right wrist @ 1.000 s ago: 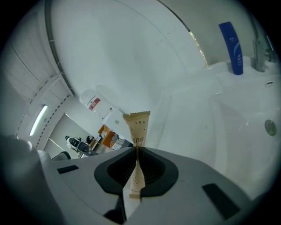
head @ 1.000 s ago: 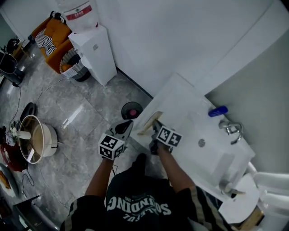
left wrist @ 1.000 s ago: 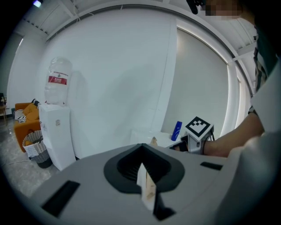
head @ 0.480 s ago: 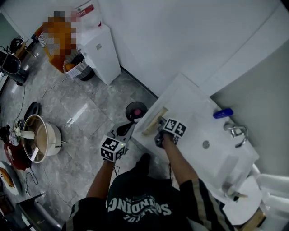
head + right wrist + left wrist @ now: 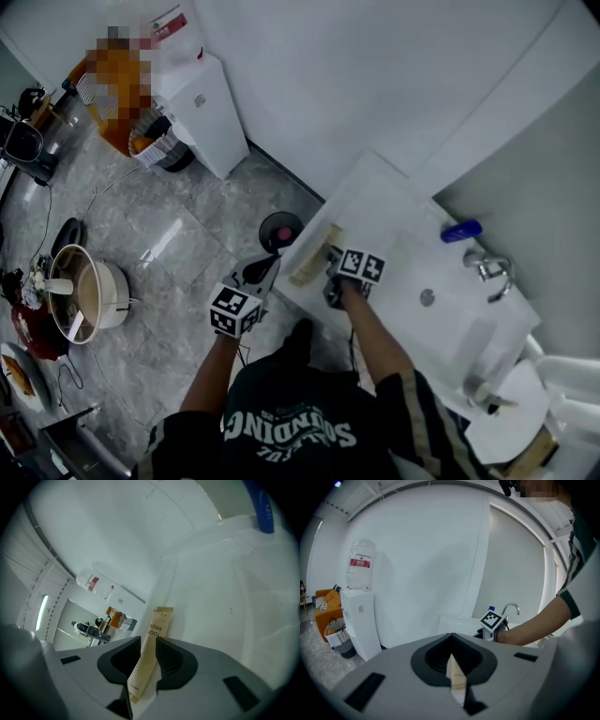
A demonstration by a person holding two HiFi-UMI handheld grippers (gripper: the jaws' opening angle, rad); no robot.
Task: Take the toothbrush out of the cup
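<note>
The right gripper (image 5: 147, 644) is pointing down at the white sink counter (image 5: 375, 211), and its jaws have just been opening. They are standing released, with a flat tan paper toothbrush packet (image 5: 158, 623) upright between them, leaning toward 1 o'clock, and a gap showing on its 9 o'clock side. In the head view this packet is lying along the counter's near edge, running from 7 to 1 o'clock. No cup is showing. The left gripper (image 5: 451, 639) is hanging off the counter at 8 o'clock of the right one, its jaws clenched on a thin tan paper strip (image 5: 455, 677). A blue bottle (image 5: 461, 230) is lying at 3 o'clock of the right gripper, beside a chrome tap (image 5: 487, 269).
</note>
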